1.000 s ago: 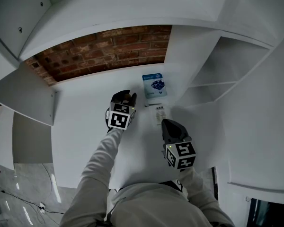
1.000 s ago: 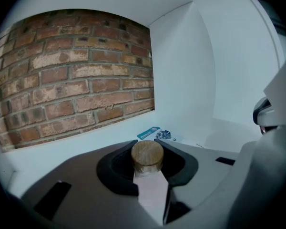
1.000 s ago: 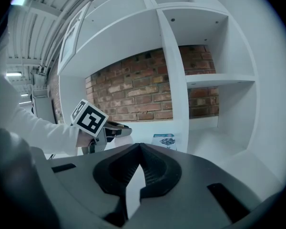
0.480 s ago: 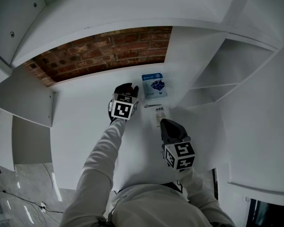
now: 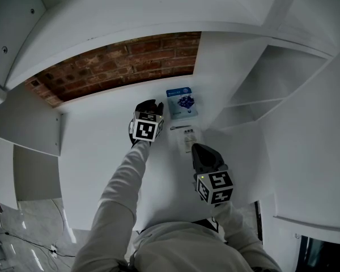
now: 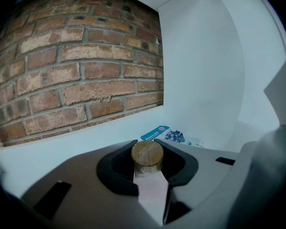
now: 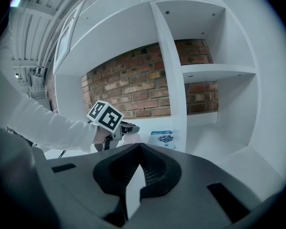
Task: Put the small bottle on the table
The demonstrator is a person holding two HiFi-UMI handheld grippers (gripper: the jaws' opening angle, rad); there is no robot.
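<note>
left gripper [image 5: 149,106]: jaws clamped on the small bottle [image 6: 147,155], held over the white table [image 5: 96,146] near the brick wall [image 5: 119,64]. right gripper [image 5: 200,152]: jaws together, empty, nearer the person. blue packet [image 5: 181,102]: flat, just beside the left gripper.

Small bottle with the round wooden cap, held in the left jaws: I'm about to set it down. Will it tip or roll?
Probably light: the small wooden-capped bottle fits between the left gripper's jaws. It looks round, so laid sideways it would likely roll on the smooth white table. Upright it may tip, being narrow; its base is hidden.
</note>
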